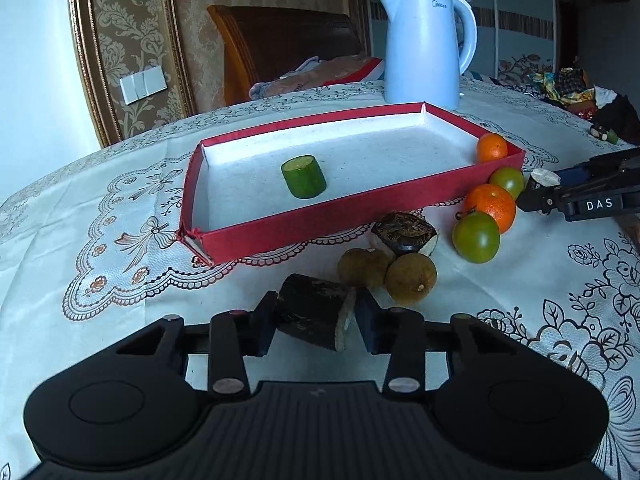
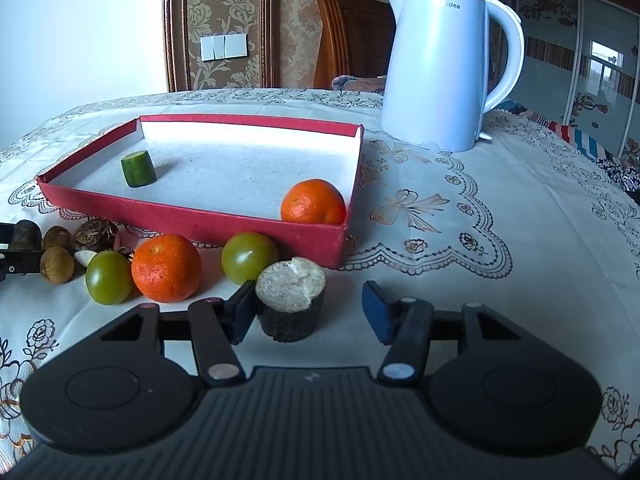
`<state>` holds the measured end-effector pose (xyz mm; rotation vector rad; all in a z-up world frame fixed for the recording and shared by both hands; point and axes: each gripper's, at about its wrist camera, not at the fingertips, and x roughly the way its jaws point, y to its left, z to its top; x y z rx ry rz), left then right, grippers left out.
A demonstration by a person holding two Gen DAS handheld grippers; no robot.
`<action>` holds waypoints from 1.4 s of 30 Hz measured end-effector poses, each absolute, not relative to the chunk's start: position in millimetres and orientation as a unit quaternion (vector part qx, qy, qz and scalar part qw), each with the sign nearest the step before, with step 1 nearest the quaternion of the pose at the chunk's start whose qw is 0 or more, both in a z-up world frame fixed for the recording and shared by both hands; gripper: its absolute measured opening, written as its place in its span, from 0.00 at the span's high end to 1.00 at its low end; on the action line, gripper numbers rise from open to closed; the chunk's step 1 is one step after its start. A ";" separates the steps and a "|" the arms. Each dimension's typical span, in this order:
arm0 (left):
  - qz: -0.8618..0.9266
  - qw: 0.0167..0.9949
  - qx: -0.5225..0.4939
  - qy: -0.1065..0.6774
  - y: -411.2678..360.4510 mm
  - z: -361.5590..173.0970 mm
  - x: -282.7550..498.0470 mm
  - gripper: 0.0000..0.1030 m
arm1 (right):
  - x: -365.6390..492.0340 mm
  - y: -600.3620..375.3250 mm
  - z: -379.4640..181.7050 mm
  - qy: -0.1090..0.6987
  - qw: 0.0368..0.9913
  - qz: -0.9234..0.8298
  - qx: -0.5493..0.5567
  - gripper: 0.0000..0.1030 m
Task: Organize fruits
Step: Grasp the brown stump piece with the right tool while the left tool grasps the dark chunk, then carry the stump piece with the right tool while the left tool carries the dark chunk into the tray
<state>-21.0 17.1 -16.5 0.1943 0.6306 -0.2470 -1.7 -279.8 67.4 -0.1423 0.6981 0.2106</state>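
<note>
My left gripper (image 1: 316,322) is shut on a dark cylinder piece (image 1: 308,312) lying on its side on the tablecloth, with both blue pads against it. My right gripper (image 2: 308,314) is open around a second dark stub (image 2: 290,304) that stands upright with a pale cut top; the left pad touches it and the right pad stands clear. The red tray (image 1: 320,220) (image 2: 180,224) holds a green cut piece (image 1: 304,176) (image 2: 138,168) and a mandarin (image 2: 313,201). In front of it lie another mandarin (image 2: 166,268), two green tomatoes (image 2: 109,278) (image 2: 249,257) and two brown round fruits (image 1: 410,278).
A white kettle (image 2: 440,72) stands behind the tray on the lace-patterned tablecloth (image 2: 460,240). A dark fibrous-topped chunk (image 1: 404,232) lies by the tray's front wall. A wooden chair (image 1: 280,40) with clothes on it is beyond the table's far edge.
</note>
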 end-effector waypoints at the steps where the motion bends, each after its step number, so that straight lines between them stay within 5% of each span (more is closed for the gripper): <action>1: -0.116 0.940 0.094 0.308 16.6 -16.1 -22.6 0.61 | -2.7 -279.1 67.7 0.340 0.932 0.105 -0.071 0.61; 6: -0.106 0.945 0.082 0.297 17.9 -14.1 -33.0 0.61 | -6.3 -279.6 70.3 0.326 0.938 0.093 -0.074 0.69; 42: -0.091 0.948 -0.023 0.303 -11.2 15.8 44.2 0.61 | 28.9 -250.1 104.2 0.259 0.960 0.090 -0.052 0.69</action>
